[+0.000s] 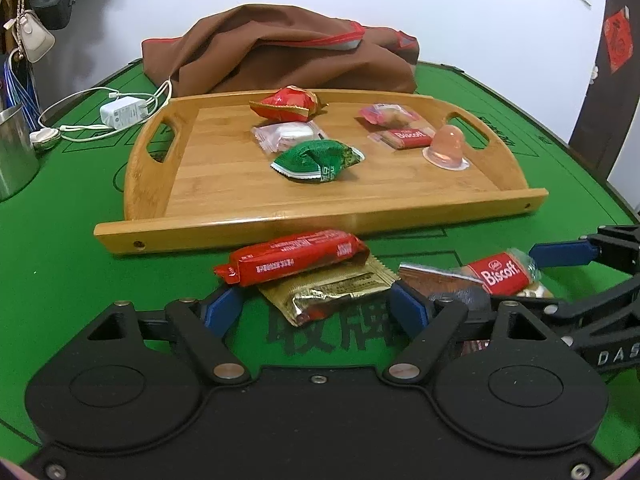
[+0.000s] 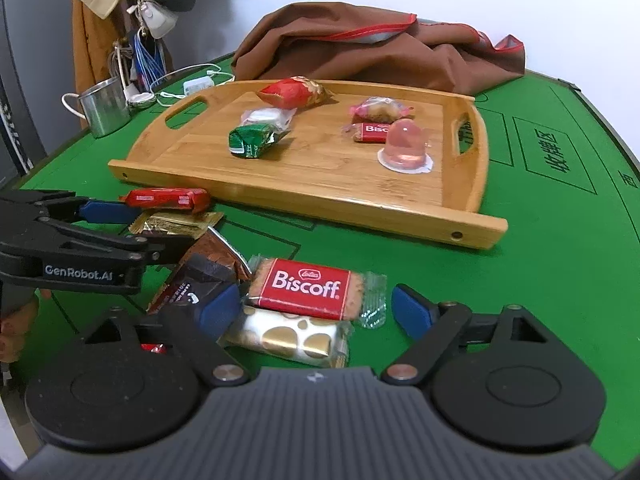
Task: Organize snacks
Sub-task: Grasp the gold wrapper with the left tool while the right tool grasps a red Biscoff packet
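On the green table, my left gripper (image 1: 316,308) stands open around a gold packet (image 1: 332,292), with a red bar packet (image 1: 292,256) lying across the packet's far end. My right gripper (image 2: 316,312) is open too; a Biscoff biscuit (image 2: 308,288) and a white-and-gold packet (image 2: 288,336) lie between its blue pads, and the right pad is clear of them. Dark brown packets (image 2: 200,276) sit between the two piles. The wooden tray (image 1: 320,228) beyond holds several snacks: a green packet (image 1: 316,158), a red one (image 1: 286,102), a Biscoff (image 1: 406,138) and a jelly cup (image 1: 446,148).
A brown cloth bag (image 1: 280,52) lies behind the tray. A white charger with its cable (image 1: 124,112) and a metal mug (image 2: 104,106) stand at the table's far left. Bags hang on the wall there. A person's hand (image 2: 16,320) shows at the left edge.
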{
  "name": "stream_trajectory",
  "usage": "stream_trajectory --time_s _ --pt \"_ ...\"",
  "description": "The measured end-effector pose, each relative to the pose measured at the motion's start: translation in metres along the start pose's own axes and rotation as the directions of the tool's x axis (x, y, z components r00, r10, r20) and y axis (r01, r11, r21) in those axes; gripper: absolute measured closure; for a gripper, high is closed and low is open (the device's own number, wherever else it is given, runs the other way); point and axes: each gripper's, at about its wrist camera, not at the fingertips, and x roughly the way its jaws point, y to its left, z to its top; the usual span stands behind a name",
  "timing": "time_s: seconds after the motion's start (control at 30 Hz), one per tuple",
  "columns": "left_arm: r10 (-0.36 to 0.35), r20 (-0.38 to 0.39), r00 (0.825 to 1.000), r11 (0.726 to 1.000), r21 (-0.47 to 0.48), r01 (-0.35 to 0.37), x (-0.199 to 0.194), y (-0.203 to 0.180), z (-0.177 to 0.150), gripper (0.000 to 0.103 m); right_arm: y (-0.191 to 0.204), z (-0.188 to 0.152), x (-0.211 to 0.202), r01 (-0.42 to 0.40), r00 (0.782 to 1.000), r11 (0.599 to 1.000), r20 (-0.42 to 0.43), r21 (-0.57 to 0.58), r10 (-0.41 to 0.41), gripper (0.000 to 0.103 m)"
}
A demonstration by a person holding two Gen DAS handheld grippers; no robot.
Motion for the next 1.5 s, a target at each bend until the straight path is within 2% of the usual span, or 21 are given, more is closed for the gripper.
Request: stream_trajectory --time_s 0.17,0.2,0.23,0.3,0.33,0.4,0.43,0.53,0.57,0.6,0.9,1.1,1.17,1.33,1.5 --pt "0.013 0.004 1.0 1.0 0.013 -0.013 0.002 -0.003 0.0 0.032 0.001 0.001 0.003 0.002 1.0 1.0 0.009 -0.002 -0.002 0.019" --pt "0.021 0.005 1.0 1.0 0.02 -0.021 0.001 -0.004 0.0 0.038 0.0 0.001 0.003 0.003 1.0 1.0 0.014 0.003 -0.003 0.024" --pt "0.031 0.007 0.999 0.999 0.026 -0.031 0.0 -0.005 -0.001 0.048 0.0 0.001 0.002 0.003 1.0 1.0 0.019 0.012 -0.003 0.025" --pt "0.036 0.009 0.999 0.999 0.036 -0.037 -0.003 -0.005 -0.002 0.057 -0.002 0.001 0.0 0.016 0.999 0.999 0.03 0.033 -0.017 0.036" --pt "0.028 0.005 1.0 0.999 0.031 -0.028 -0.004 -0.004 -0.002 0.058 -0.004 0.001 -0.002 0.021 0.999 0.999 0.035 0.046 -0.022 0.038" --pt "0.017 0.0 1.0 1.0 0.025 -0.017 -0.007 -0.003 -0.003 0.058 -0.009 0.001 -0.004 0.033 0.999 0.997 0.039 0.074 -0.036 0.049" --pt "0.014 -0.003 1.0 1.0 0.026 -0.014 -0.008 -0.002 -0.003 0.058 -0.012 0.0 -0.005 0.029 0.999 0.996 0.036 0.084 -0.032 0.05" --pt "0.013 -0.005 1.0 0.999 0.031 -0.012 -0.012 -0.002 -0.007 0.058 -0.016 -0.001 -0.006 0.018 0.999 0.996 0.034 0.091 -0.021 0.046" --pt "0.012 -0.005 1.0 0.999 0.031 -0.012 -0.014 -0.003 -0.008 0.058 -0.015 -0.001 -0.006 0.021 0.999 0.996 0.033 0.084 -0.024 0.038" --pt "0.011 -0.006 1.0 1.0 0.03 -0.011 -0.015 -0.002 -0.009 0.058 -0.013 -0.001 -0.006 0.024 0.999 0.997 0.033 0.073 -0.027 0.036" --pt "-0.011 0.0 1.0 1.0 0.026 0.011 -0.036 0.0 -0.015 0.058 0.001 0.003 0.003 0.056 0.998 0.998 0.043 -0.005 -0.056 0.022" --pt "-0.023 -0.022 0.999 0.999 0.042 0.024 -0.041 -0.001 -0.022 0.056 0.007 0.003 0.005 0.067 0.997 0.997 0.043 -0.032 -0.065 0.019" --pt "-0.017 -0.021 1.0 0.999 0.047 0.018 -0.041 -0.001 -0.022 0.052 0.006 0.003 0.007 0.064 0.997 0.998 0.04 -0.03 -0.062 0.017" --pt "-0.023 0.014 1.0 0.998 0.059 0.022 -0.05 -0.001 -0.018 0.031 0.009 0.004 0.013 0.069 0.997 0.996 0.036 -0.049 -0.067 0.013" --pt "0.02 0.043 0.999 0.994 0.111 -0.025 -0.046 -0.007 -0.013 0.028 0.012 0.005 0.017 0.071 0.997 0.996 0.039 -0.058 -0.069 0.011"
